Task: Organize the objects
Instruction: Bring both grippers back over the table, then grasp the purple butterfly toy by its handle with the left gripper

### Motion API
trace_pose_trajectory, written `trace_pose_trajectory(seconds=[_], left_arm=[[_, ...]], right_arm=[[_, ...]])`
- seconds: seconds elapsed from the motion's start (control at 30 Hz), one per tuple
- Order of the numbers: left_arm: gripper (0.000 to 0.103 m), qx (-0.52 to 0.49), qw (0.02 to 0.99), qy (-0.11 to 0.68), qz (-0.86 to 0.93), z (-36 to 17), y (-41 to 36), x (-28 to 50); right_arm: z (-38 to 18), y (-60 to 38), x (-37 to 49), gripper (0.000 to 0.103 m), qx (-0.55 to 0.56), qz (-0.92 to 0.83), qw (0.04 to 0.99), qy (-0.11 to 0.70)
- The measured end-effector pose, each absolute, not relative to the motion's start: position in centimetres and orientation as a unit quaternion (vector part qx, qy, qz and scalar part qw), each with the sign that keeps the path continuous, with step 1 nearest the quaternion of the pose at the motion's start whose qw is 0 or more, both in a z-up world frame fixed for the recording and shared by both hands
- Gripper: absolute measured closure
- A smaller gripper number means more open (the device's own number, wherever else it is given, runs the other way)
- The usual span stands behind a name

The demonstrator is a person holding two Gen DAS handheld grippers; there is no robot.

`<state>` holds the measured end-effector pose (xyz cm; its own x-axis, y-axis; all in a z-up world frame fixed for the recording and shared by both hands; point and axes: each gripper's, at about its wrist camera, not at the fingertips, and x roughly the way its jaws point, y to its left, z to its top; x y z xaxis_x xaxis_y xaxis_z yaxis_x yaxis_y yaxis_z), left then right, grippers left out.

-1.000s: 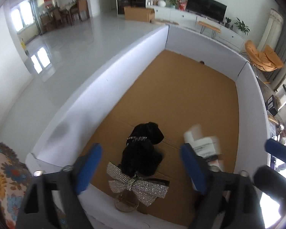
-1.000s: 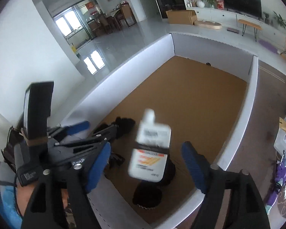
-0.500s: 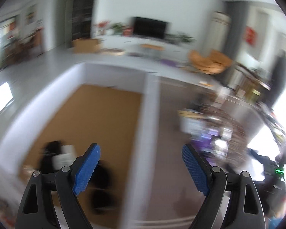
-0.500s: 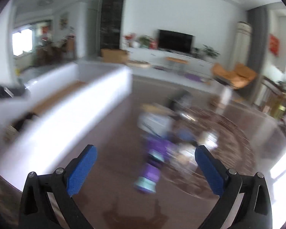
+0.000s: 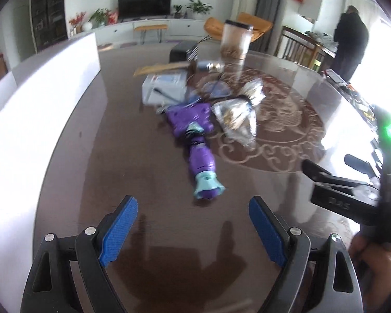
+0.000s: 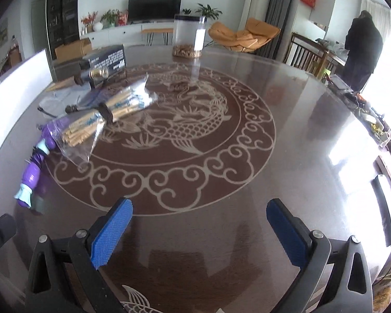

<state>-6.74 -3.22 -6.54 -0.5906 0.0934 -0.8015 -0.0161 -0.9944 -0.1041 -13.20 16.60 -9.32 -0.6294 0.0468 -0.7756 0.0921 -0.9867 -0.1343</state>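
Note:
A purple and teal toy figure [image 5: 195, 140] lies on the dark round table [image 5: 117, 169], just beyond my left gripper [image 5: 193, 208], which is open and empty. The toy [image 6: 32, 172] also shows at the left edge of the right wrist view. Beside it lies a clear bag of wooden sticks [image 6: 101, 116], seen too as a crinkled bag [image 5: 234, 114]. My right gripper [image 6: 199, 208] hangs wide open over the table's carp pattern, nothing between its fingers. Its black frame [image 5: 352, 190] appears at the right of the left wrist view.
A white-walled bin [image 5: 39, 99] borders the table's left side. Farther back stand a clear jar with brown bits [image 6: 189, 35], a black box [image 6: 109, 58], a white packet [image 5: 164, 86] and a dark bottle [image 6: 96, 74]. A person in dark clothes [image 6: 362, 41] stands far right.
Both grippers have swung away from the cardboard-floored bin to over the round table. The white bottle that was between the right gripper's jaws is gone from them, and those jaws stand wider.

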Motion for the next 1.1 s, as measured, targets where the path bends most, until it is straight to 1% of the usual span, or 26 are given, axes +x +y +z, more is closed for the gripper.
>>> trace_pose_trajectory(seconds=[0.17,0.53,0.67,1.0,1.1], left_arm=[[0.016,-0.458,0.014,-0.032,0.888,-7.8,-4.3,-7.1],[0.016,-0.446,0.008,-0.013,0.895,-8.2,-4.1,-6.9],[0.014,-0.447,0.006,-0.008,0.895,-8.4,-3.9,-7.3],[0.004,-0.455,0.009,0.005,0.89,-8.7,-3.3,-7.7],[0.003,-0.456,0.01,0.006,0.89,-8.7,-3.3,-7.7]], right_arm=[[-9.6,16.7,-13.0,0.0,0.44,-0.895,0.014,0.078],[-9.8,16.9,-13.3,0.0,0.453,-0.89,0.023,0.042],[-9.9,17.2,-13.5,0.0,0.458,-0.888,0.027,0.031],[-10.0,17.2,-13.6,0.0,0.459,-0.888,0.027,0.025],[-10.0,17.3,-13.6,0.0,0.459,-0.888,0.027,0.025]])
